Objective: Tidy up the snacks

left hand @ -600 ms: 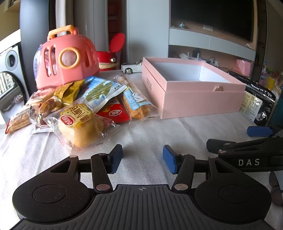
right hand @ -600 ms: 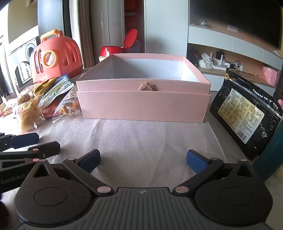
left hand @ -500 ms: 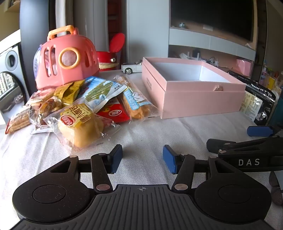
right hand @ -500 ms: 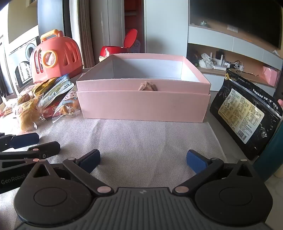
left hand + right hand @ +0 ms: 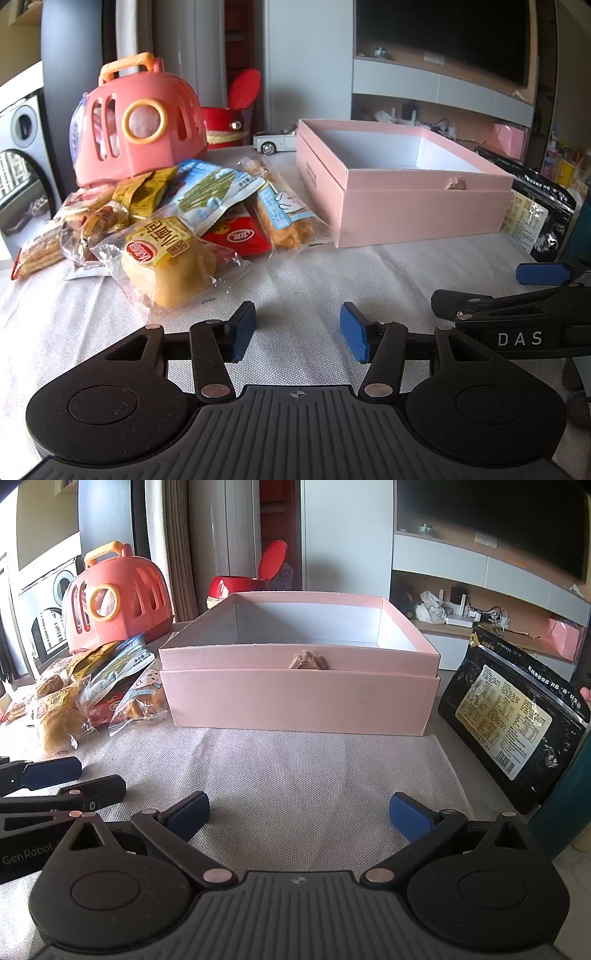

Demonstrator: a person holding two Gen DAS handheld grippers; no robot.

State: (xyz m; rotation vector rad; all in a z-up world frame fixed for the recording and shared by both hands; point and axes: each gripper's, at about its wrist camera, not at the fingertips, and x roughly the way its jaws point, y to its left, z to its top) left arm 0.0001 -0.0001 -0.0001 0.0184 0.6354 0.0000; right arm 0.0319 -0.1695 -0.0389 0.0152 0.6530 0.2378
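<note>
Both grippers hover low over the grey cloth (image 5: 317, 771), side by side, nothing in either. Left gripper (image 5: 297, 331): jaws parted, blue pads clear of everything, only cloth between them. Right gripper (image 5: 297, 814): jaws spread wide, released, also only cloth between them.

Snack pile (image 5: 177, 225) sits on the cloth ahead-left of the left gripper, packets overlapping. Nearest is a clear-wrapped bun (image 5: 168, 264) with a yellow label, just beyond the left pad, not touching. Behind it are a red packet (image 5: 238, 236), a blue-and-white bag (image 5: 207, 194) and a long pastry packet (image 5: 282, 210) lying just beside the box wall.

Pink box (image 5: 299, 701) is open, directly ahead of the right gripper, right of the pile. As far as its inside shows, nothing is in it. Black pouch (image 5: 513, 716) leans at the box's right side. Pink toy carrier (image 5: 138, 122) stands behind the snacks, toy car (image 5: 275, 142) behind the box's left corner.
</note>
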